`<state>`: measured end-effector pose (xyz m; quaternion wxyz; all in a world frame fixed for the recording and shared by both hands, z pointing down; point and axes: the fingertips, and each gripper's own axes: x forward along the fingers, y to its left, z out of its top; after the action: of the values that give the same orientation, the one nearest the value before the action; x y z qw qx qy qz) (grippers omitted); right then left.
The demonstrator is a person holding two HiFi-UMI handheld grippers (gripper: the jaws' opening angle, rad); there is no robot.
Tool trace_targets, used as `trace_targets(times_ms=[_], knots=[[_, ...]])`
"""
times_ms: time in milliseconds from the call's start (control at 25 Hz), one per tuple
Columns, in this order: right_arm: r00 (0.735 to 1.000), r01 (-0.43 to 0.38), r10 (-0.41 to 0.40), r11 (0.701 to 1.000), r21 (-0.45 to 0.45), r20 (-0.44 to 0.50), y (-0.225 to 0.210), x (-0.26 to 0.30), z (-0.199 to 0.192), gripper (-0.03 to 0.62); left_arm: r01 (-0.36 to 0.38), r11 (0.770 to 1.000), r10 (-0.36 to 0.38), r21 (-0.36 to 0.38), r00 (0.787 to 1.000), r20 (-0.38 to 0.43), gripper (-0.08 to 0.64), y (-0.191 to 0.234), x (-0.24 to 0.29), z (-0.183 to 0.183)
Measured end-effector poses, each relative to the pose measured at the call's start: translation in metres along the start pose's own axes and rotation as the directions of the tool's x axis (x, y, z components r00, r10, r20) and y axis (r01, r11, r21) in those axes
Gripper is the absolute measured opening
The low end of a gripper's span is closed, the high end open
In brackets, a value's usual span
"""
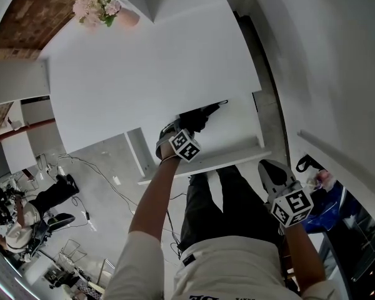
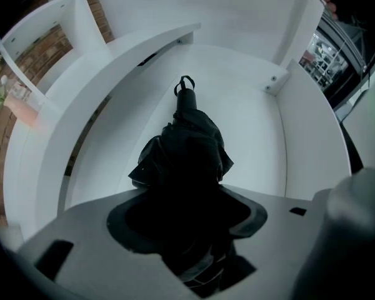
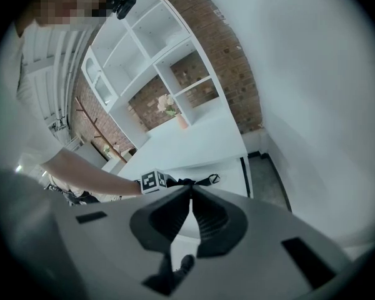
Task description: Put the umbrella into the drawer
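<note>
No legible text, labels, or signs

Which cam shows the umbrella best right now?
Left gripper view: the umbrella fills the centre, from the jaws out to its strap loop, over the open drawer. Head view: the left gripper covers its near half, so only the handle end shows. Right gripper view: just a thin dark sliver beyond that view's own shut jaws.
</note>
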<state>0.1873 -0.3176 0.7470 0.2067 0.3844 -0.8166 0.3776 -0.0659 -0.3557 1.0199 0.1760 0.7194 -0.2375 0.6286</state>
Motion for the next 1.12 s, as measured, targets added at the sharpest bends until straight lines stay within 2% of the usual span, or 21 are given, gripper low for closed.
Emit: trace_targets(times_ms=[200, 320, 520, 800, 1120], knots=[[1.000, -0.002, 0.002, 1.000, 0.007, -0.009, -0.005, 0.004, -0.004, 0.034, -0.073, 0.997, 0.072, 0.023, 0.997, 0.016, 0.276, 0.007, 0.003, 0.000], [1.000, -0.009, 0.009, 1.000, 0.008, -0.008, -0.004, 0.007, -0.004, 0.034, -0.088, 0.996, 0.087, 0.020, 0.996, 0.035, 0.287, 0.008, -0.001, 0.004], [1.000, -0.029, 0.029, 1.000, -0.004, -0.004, 0.007, 0.010, 0.002, 0.034, -0.066, 0.997, 0.068, -0.030, 0.994, 0.082, 0.295, 0.002, -0.013, 0.008], [0.999, -0.042, 0.042, 0.999, -0.022, 0.005, 0.020, 0.007, 0.005, 0.034, -0.085, 0.994, 0.093, -0.075, 0.989, 0.111, 0.296, 0.003, -0.037, 0.001], [0.998, -0.060, 0.061, 0.997, -0.053, 0.027, 0.037, 0.003, 0.014, 0.034, -0.094, 0.981, 0.123, -0.170, 0.979, 0.164, 0.295, 0.008, -0.073, -0.007]])
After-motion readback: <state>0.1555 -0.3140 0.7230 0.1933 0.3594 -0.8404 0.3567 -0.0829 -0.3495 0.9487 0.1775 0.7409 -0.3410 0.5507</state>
